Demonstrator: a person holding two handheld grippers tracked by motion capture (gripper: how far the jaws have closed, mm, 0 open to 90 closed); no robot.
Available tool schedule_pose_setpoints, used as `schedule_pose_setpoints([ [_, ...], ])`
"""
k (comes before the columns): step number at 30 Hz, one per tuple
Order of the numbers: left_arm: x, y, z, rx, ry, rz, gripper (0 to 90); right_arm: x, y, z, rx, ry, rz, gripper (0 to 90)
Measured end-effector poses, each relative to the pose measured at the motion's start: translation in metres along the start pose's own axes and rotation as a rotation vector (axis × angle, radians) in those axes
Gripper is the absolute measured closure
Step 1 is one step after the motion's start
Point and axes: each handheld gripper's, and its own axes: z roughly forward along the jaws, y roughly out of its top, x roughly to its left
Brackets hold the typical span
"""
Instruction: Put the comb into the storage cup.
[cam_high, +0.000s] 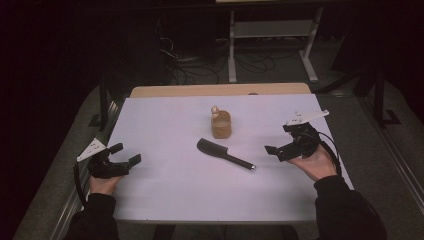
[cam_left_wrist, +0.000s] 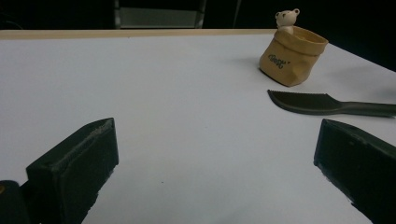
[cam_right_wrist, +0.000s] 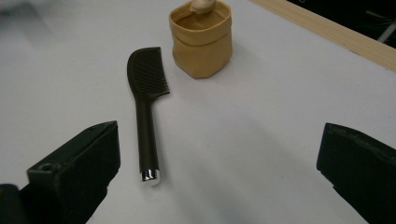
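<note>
Presently, both grippers sit at the near side of the white table, each held in a hand, nothing between their jaws. The left gripper has its jaws spread wide — in the left gripper view only bare table lies between them. The right gripper likewise has its jaws spread wide and grips nothing.

In the right gripper view, the black comb lies flat on the table just ahead of the jaws, nearer the left jaw, its silver-capped handle end closest and its toothed head pointing away. In the left gripper view the same comb lies ahead of the right jaw, apart from it.

Farther off — beyond the comb's head and just beside it without touching — stands a tan sack-shaped pot, upright, with a small bear figure at its rim. Seen from the high view, comb and pot lie between the two grippers, well apart from both.
</note>
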Motion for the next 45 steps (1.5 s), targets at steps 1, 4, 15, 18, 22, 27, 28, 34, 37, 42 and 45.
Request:
schedule_pose_setpoints([
  [1, 0.0, 0.0, 0.0, 0.001, 0.0, -0.001, 0.0, 0.0, 0.001, 0.001, 0.004, 0.003, -0.004, 0.0],
  [4, 0.0, 0.0, 0.0, -0.002, -0.001, 0.0, 0.0, 0.001, 0.004, 0.006, 0.019, 0.011, -0.008, 0.0],
  [15, 0.0, 0.0, 0.0, -0.003, -0.001, 0.0, 0.0, 0.01, 0.011, 0.023, 0.062, 0.046, -0.043, 0.0],
  [18, 0.0, 0.0, 0.0, -0.003, -0.002, 0.001, 0.0, 0.013, 0.013, 0.026, 0.07, 0.055, -0.05, 0.0],
  [22, 0.0, 0.0, 0.0, 0.002, -0.003, 0.0, 0.0, 0.016, 0.018, 0.032, 0.075, 0.069, -0.062, 0.0],
  [27, -0.001, 0.001, 0.0, -0.003, -0.006, 0.002, 0.0, 0.019, 0.022, 0.038, 0.085, 0.081, -0.075, 0.0],
  [28, -0.001, 0.001, 0.0, -0.002, -0.006, 0.002, 0.0, 0.019, 0.023, 0.039, 0.089, 0.085, -0.075, 0.0],
  [34, 0.0, 0.001, 0.0, -0.003, -0.007, 0.004, 0.0, 0.023, 0.028, 0.047, 0.112, 0.096, -0.094, 0.0],
  [37, 0.0, 0.001, 0.0, -0.002, -0.007, 0.004, 0.0, 0.026, 0.029, 0.05, 0.122, 0.101, -0.102, 0.0],
  [42, -0.001, 0.001, 0.0, -0.003, -0.007, 0.004, 0.0, 0.029, 0.031, 0.055, 0.14, 0.111, -0.116, 0.0],
  [45, 0.0, 0.001, 0.0, -0.004, -0.008, 0.004, 0.0, 0.032, 0.03, 0.061, 0.161, 0.117, -0.126, 0.0],
])
